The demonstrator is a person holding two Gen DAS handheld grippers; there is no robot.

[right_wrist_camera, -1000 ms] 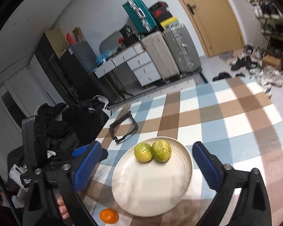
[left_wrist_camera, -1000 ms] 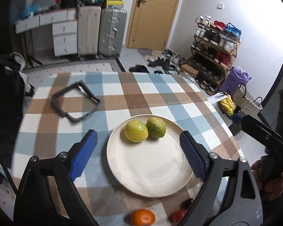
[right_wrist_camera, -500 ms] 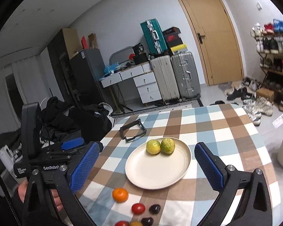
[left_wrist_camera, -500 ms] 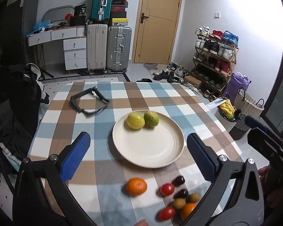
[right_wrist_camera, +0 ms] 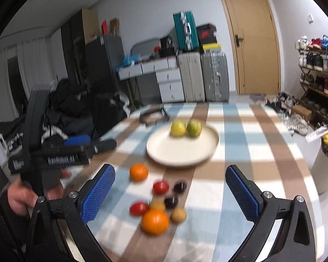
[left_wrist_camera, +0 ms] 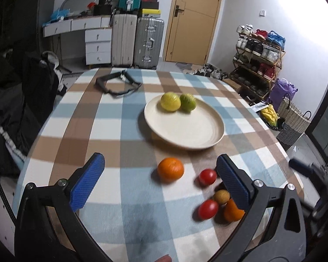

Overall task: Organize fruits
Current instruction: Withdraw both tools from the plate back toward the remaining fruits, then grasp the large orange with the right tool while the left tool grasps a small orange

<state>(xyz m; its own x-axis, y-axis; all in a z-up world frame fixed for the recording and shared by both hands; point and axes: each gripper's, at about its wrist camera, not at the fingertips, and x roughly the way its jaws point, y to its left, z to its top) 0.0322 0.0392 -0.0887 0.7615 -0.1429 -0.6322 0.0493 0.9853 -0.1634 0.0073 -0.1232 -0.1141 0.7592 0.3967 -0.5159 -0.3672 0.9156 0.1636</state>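
Left tool (left_wrist_camera: 159,181): jaws spread wide, nothing between the pads, hovering over the near edge of the desk (left_wrist_camera: 102,118).
Lone orange (left_wrist_camera: 170,169): sits on the cloth just ahead of the left tool, roughly midway between its pads.
Fruit cluster (right_wrist_camera: 159,205): tomatoes, dark plums, small brown fruits and a second orange, bunched ahead of the right tool and toward its left pad; some appear to touch, though blur makes that uncertain.
Plate (left_wrist_camera: 185,135): farther out beyond both tools, with a lemon (left_wrist_camera: 170,102) and a lime (left_wrist_camera: 188,102) side by side at its far rim.
Right tool (right_wrist_camera: 170,192): jaws wide as well, empty, pointing down at the cluster.
Risk, rolling: round fruit on smooth cloth; a pad clipping the orange off-centre could send it toward the desk edge.
Risk, crowding: closing on one piece of the cluster may nudge its neighbours away.
Risk, squeeze: tomatoes look soft; a hard pinch could split one.
Risk, collision: both tools hang close together over the same corner.
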